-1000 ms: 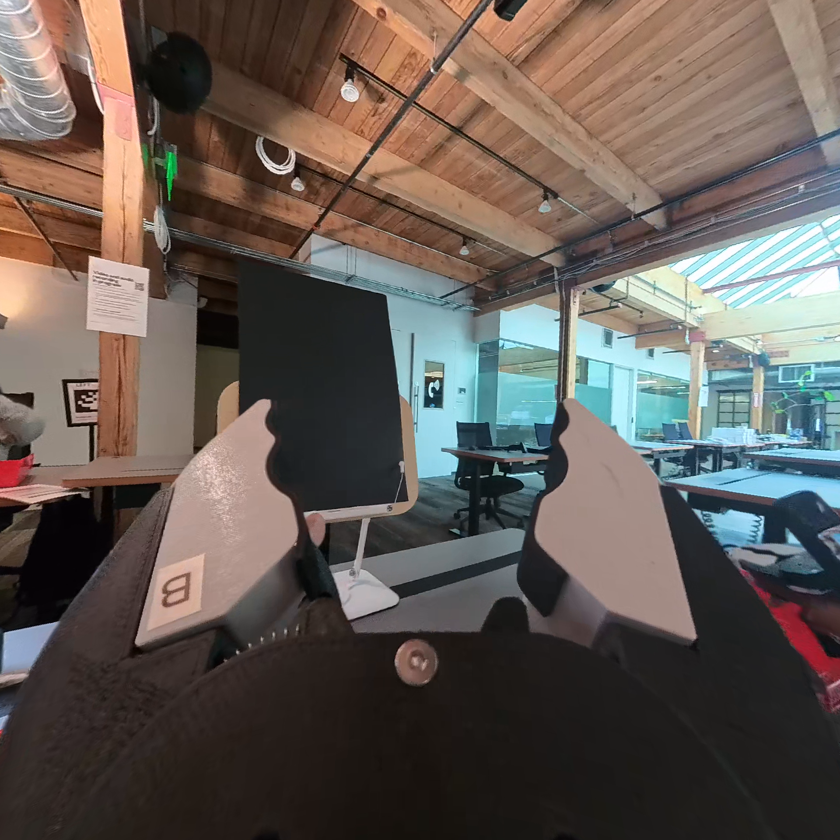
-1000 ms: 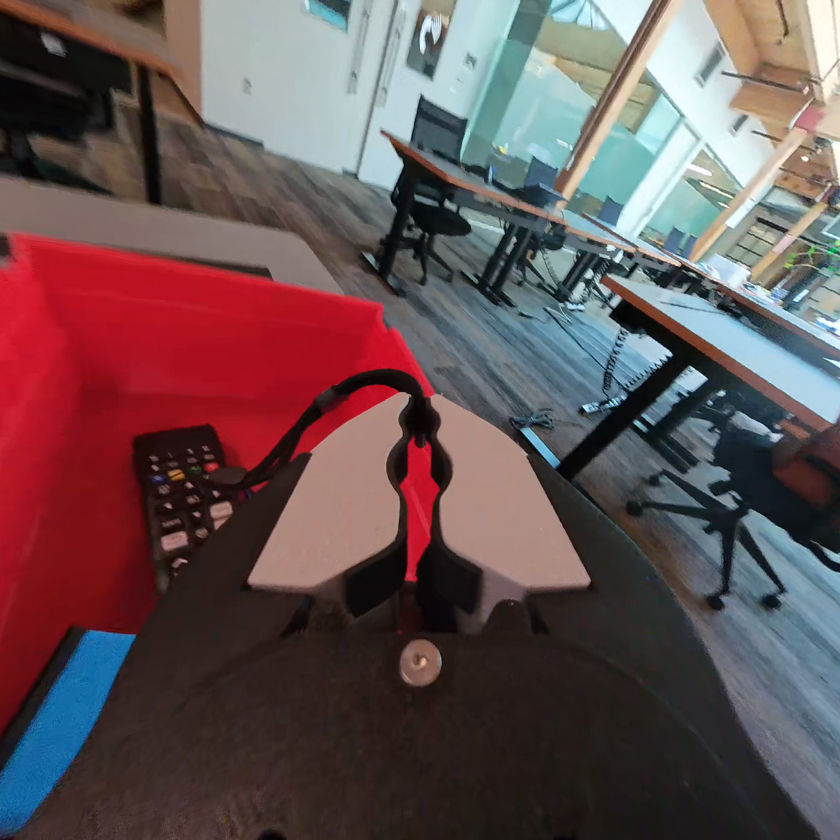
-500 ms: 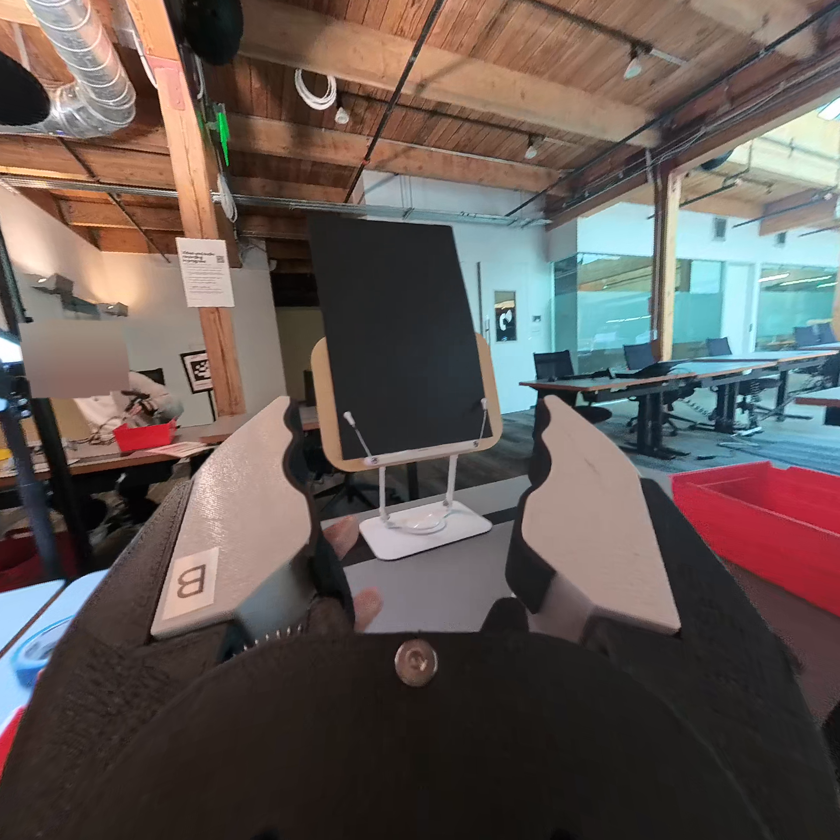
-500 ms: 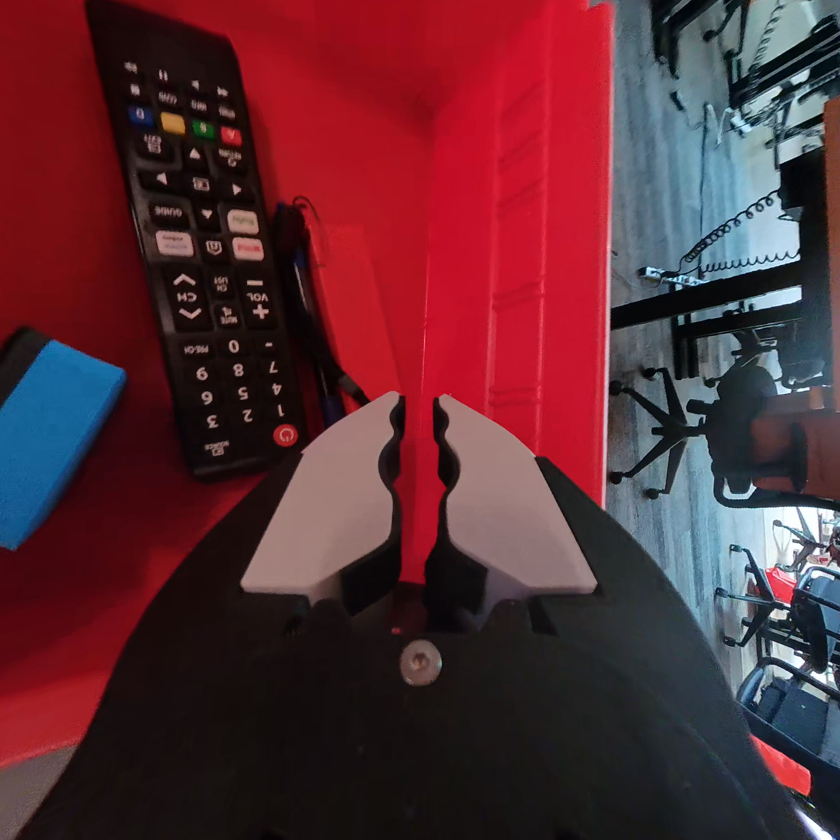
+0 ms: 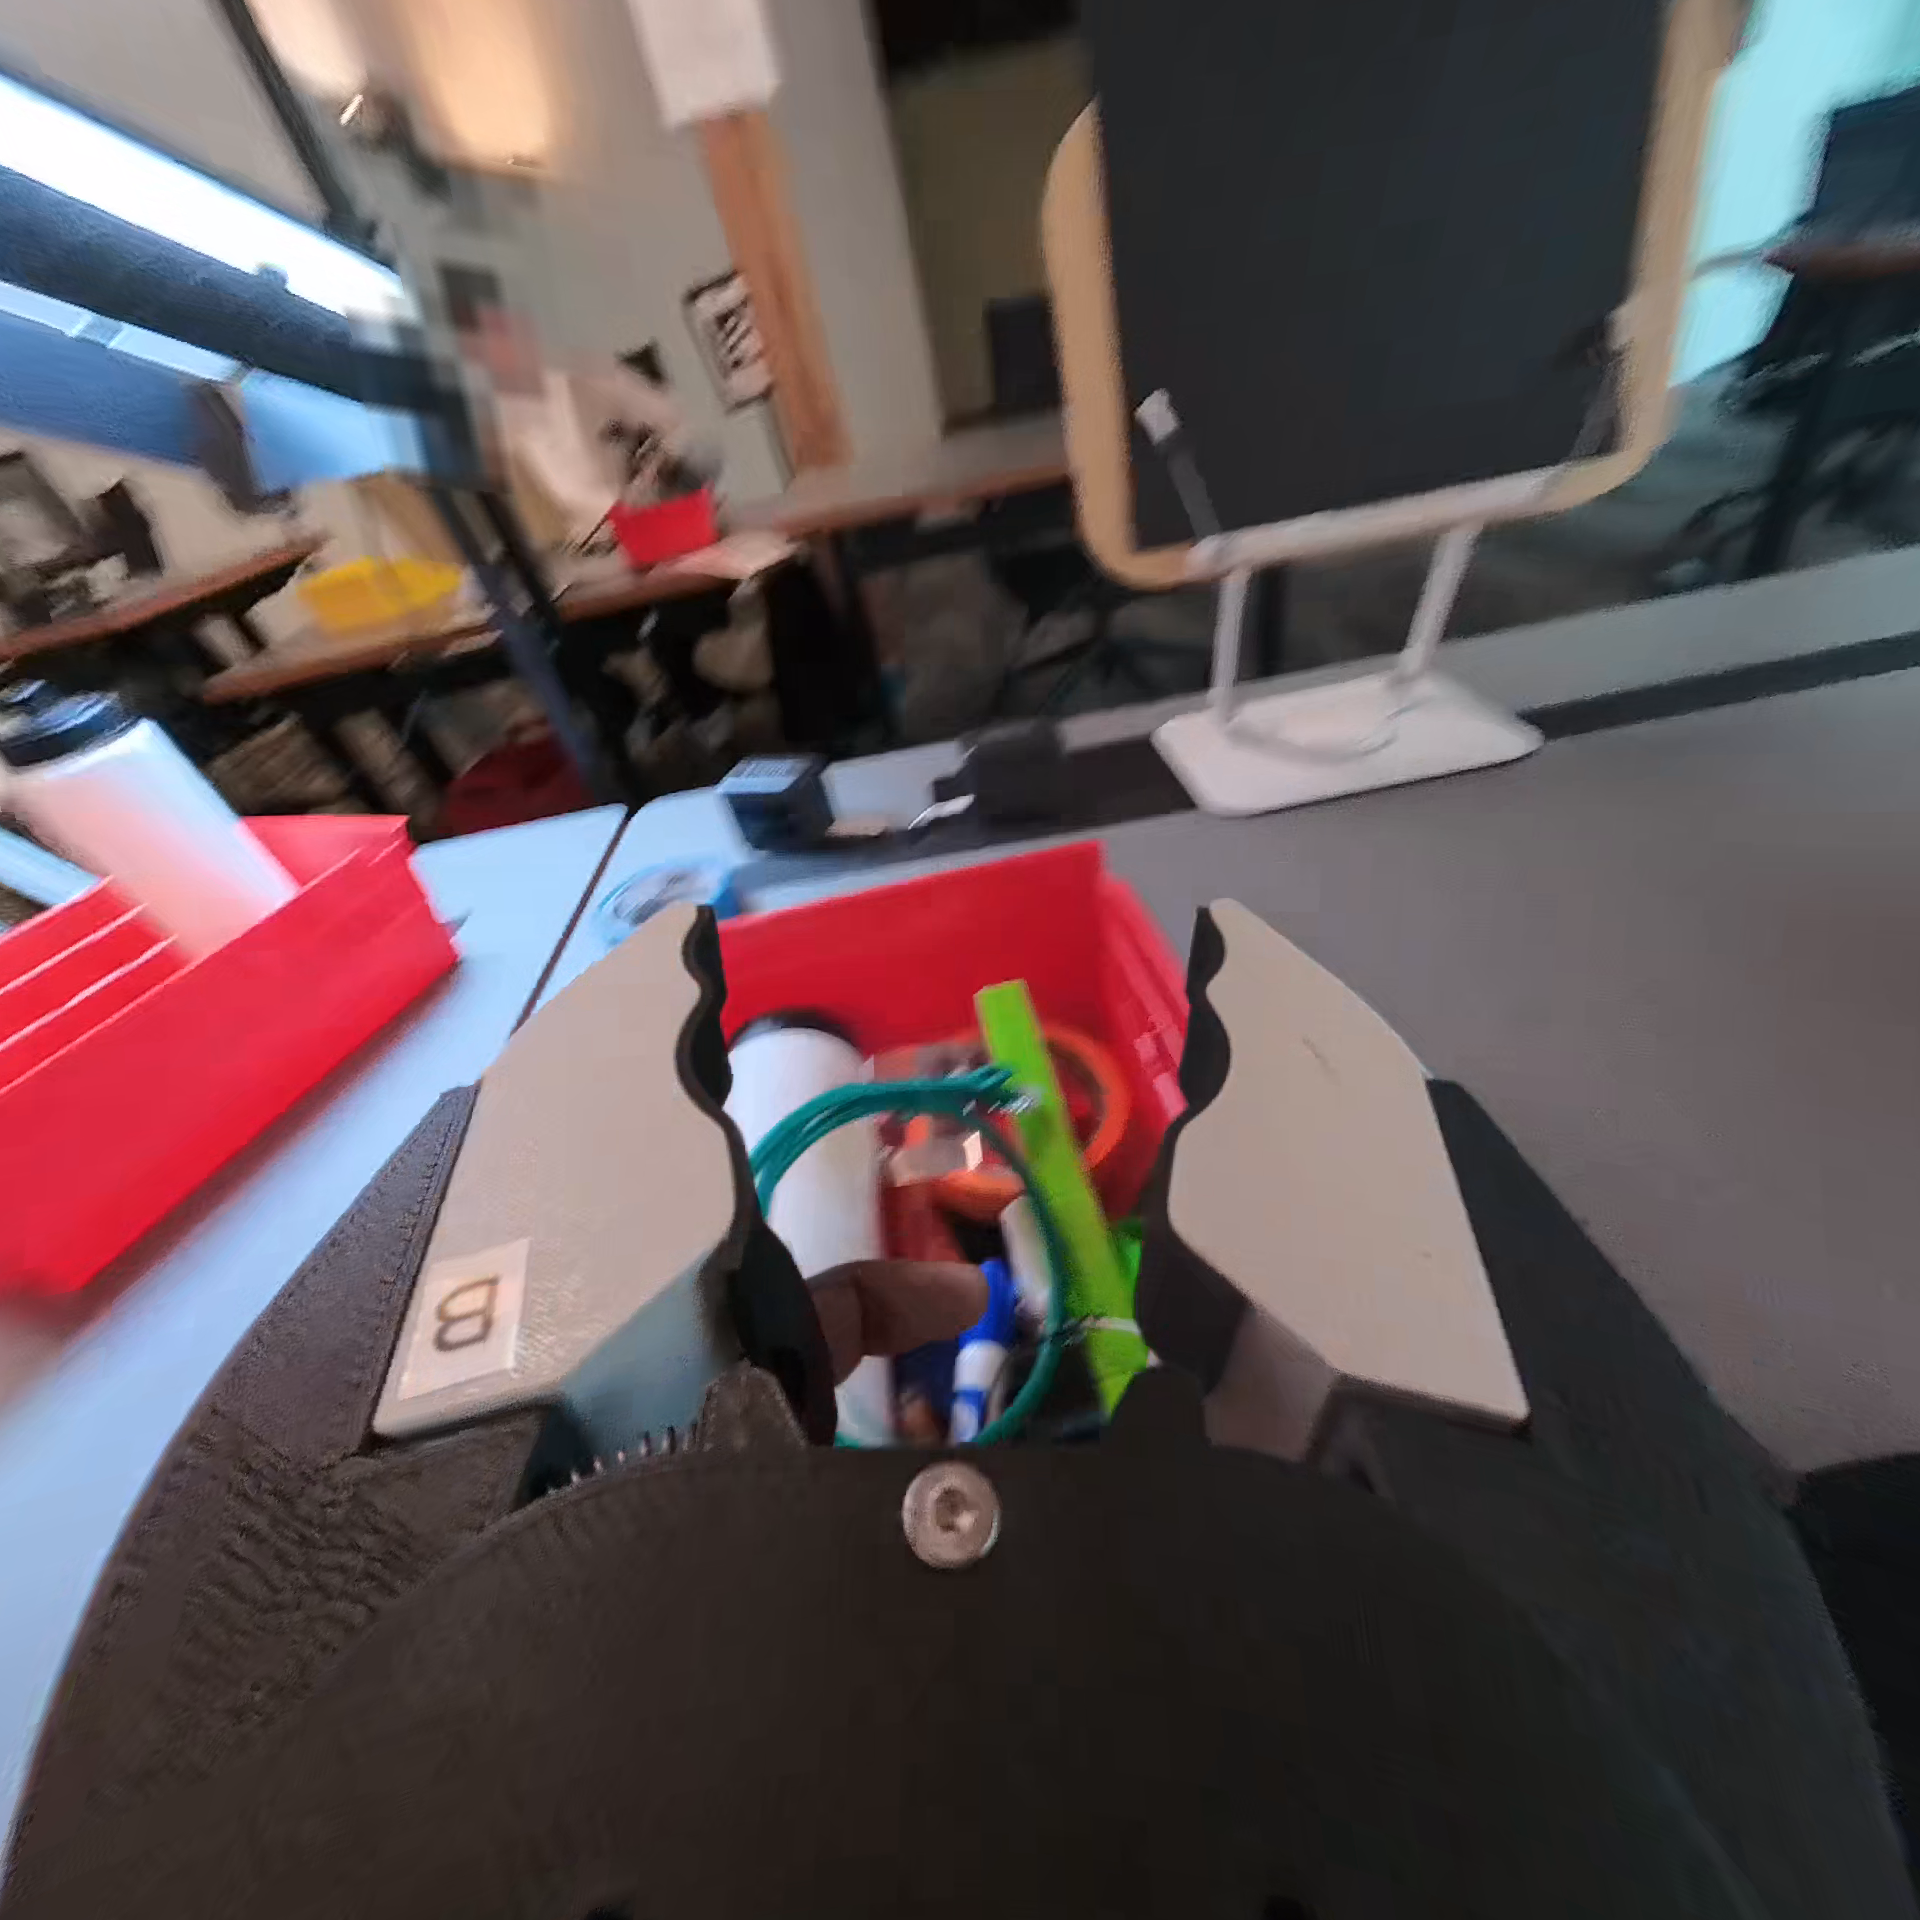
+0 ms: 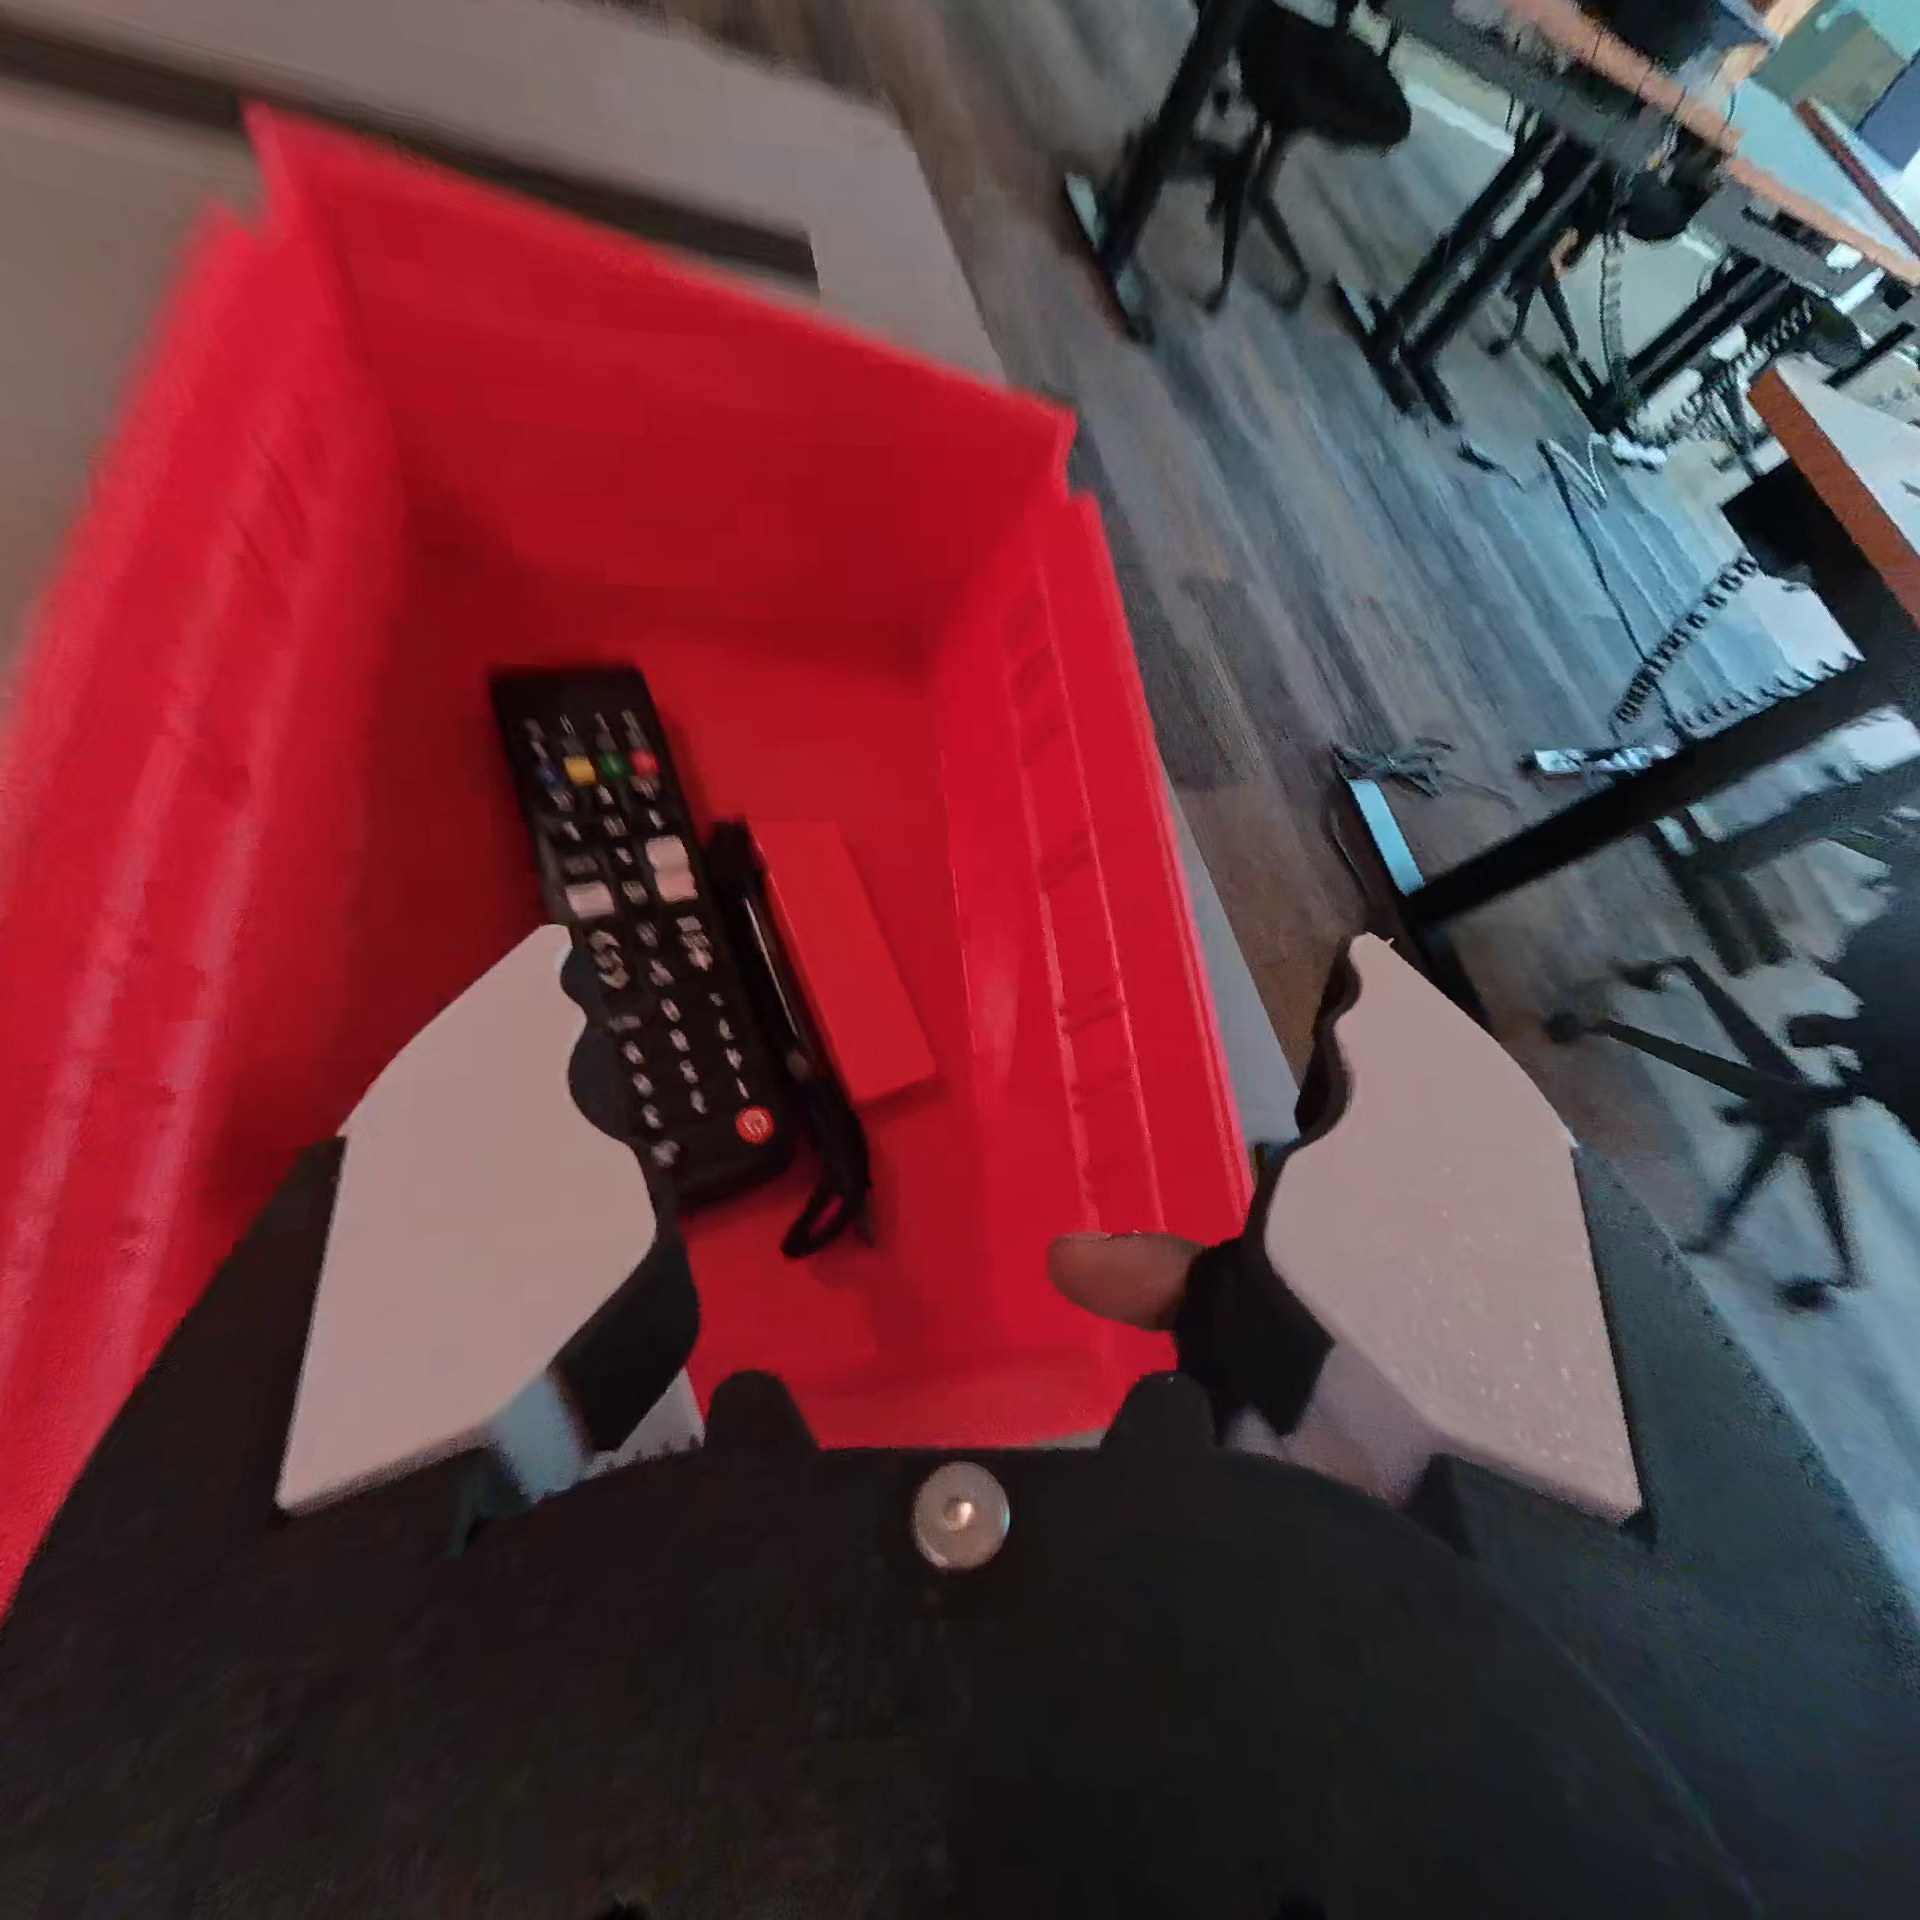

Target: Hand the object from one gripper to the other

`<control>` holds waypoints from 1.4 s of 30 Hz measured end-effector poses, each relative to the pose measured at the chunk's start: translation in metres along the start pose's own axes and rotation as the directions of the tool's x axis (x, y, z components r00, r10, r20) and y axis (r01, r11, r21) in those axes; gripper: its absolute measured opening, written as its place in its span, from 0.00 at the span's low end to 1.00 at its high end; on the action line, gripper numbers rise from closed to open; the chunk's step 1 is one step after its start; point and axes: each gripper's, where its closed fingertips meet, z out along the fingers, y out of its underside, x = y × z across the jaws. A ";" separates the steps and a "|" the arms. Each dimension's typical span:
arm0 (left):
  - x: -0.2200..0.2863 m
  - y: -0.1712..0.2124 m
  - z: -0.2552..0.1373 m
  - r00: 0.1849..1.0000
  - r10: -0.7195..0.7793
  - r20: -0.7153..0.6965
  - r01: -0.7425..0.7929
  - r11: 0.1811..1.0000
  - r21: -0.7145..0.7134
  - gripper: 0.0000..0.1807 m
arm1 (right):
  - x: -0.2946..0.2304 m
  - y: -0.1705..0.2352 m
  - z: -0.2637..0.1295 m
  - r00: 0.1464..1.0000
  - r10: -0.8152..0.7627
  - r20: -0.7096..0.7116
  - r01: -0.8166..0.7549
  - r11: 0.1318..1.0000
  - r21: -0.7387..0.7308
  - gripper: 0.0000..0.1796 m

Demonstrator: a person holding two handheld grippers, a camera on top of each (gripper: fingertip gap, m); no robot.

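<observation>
My left gripper point(image 5: 951, 925) is open and empty above a small red bin point(image 5: 935, 951) that holds a white cylinder point(image 5: 810, 1132), a green wire coil point(image 5: 883, 1122), a lime green strip point(image 5: 1049, 1153), an orange tape roll point(image 5: 1091, 1091) and a blue and white marker point(image 5: 977, 1340). My right gripper point(image 6: 956, 956) is open and empty above a larger red bin point(image 6: 675, 499). In that bin lie a black remote point(image 6: 644, 925), a black lanyard with a pen point(image 6: 800, 1060) and a red card point(image 6: 842, 977).
A dark tablet on a white stand point(image 5: 1351, 312) stands at the back of the grey table point(image 5: 1662, 987). Stacked red trays with a white bottle point(image 5: 135, 821) sit at the left. To the right of the larger bin are the table edge, wood floor and office chairs point(image 6: 1766, 1091). The gap from one gripper's tips to the other's is roughly 70 centimeters. It is some 9 centimeters from my right tips to the black remote point(image 6: 644, 925).
My left gripper tilted down from the room onto the small red bin. My right gripper let go of the black lanyard into the larger bin, then opened wide and drew back.
</observation>
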 end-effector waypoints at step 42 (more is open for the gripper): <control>-0.063 0.031 0.002 0.971 -0.166 0.171 0.175 0.984 -0.035 0.04 | 0.008 -0.074 -0.070 0.921 0.266 0.286 -0.374 0.809 0.453 0.60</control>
